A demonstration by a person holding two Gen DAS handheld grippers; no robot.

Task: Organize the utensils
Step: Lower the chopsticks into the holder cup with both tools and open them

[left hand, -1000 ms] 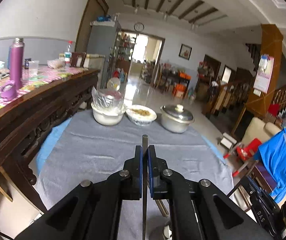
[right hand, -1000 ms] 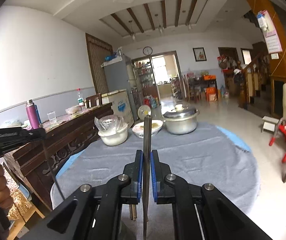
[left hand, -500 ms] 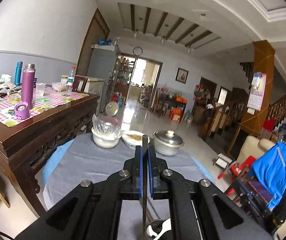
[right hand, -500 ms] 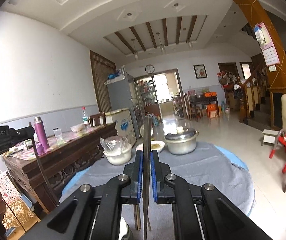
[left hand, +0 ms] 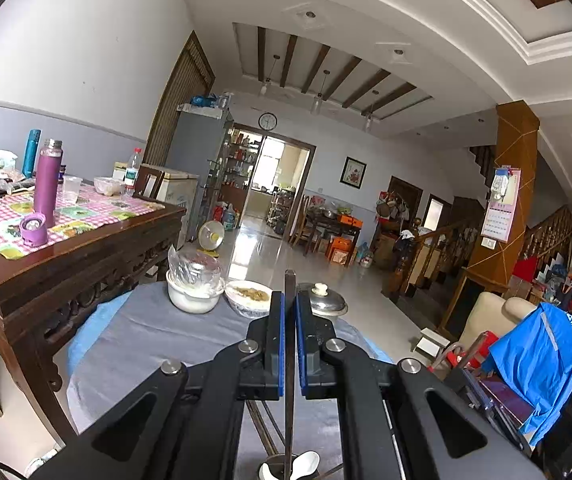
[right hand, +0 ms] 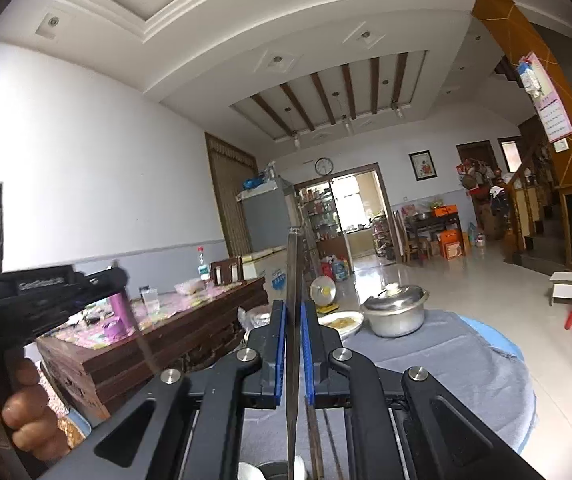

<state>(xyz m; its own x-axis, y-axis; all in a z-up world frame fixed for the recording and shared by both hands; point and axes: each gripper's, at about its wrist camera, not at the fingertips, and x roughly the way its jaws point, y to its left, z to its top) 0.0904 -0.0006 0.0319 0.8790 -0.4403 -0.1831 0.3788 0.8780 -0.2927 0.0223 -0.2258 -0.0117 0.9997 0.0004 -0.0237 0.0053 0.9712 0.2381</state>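
**Both grippers clamped on upright utensils above the holder**

Left wrist view: the left gripper (left hand: 289, 344) is closed tight on a thin dark metal utensil (left hand: 290, 280), probably a chopstick. It stands upright between the blue pads (left hand: 281, 344), its top just above them and its lower end running down toward a round utensil holder (left hand: 276, 470) at the bottom edge. A white spoon (left hand: 306, 462) lies in that holder. Further chopsticks (left hand: 264, 426) lie on the grey tablecloth (left hand: 134, 344) beneath the gripper. The vertical hold looks chosen so the piece can go straight down into the holder.

Right wrist view: the right gripper (right hand: 293, 352) is likewise clenched on a long flat metal utensil (right hand: 293, 264), held upright, its top well above the pads. Its lower end points at the holder (right hand: 274, 472) below. Loose chopsticks (right hand: 314, 432) remain on the cloth. A hand (right hand: 18, 412) at left carries the left gripper (right hand: 116, 276), with its thin utensil (right hand: 142, 344) hanging down.

Judgement: sorting is under way; both pieces are not yet deposited.
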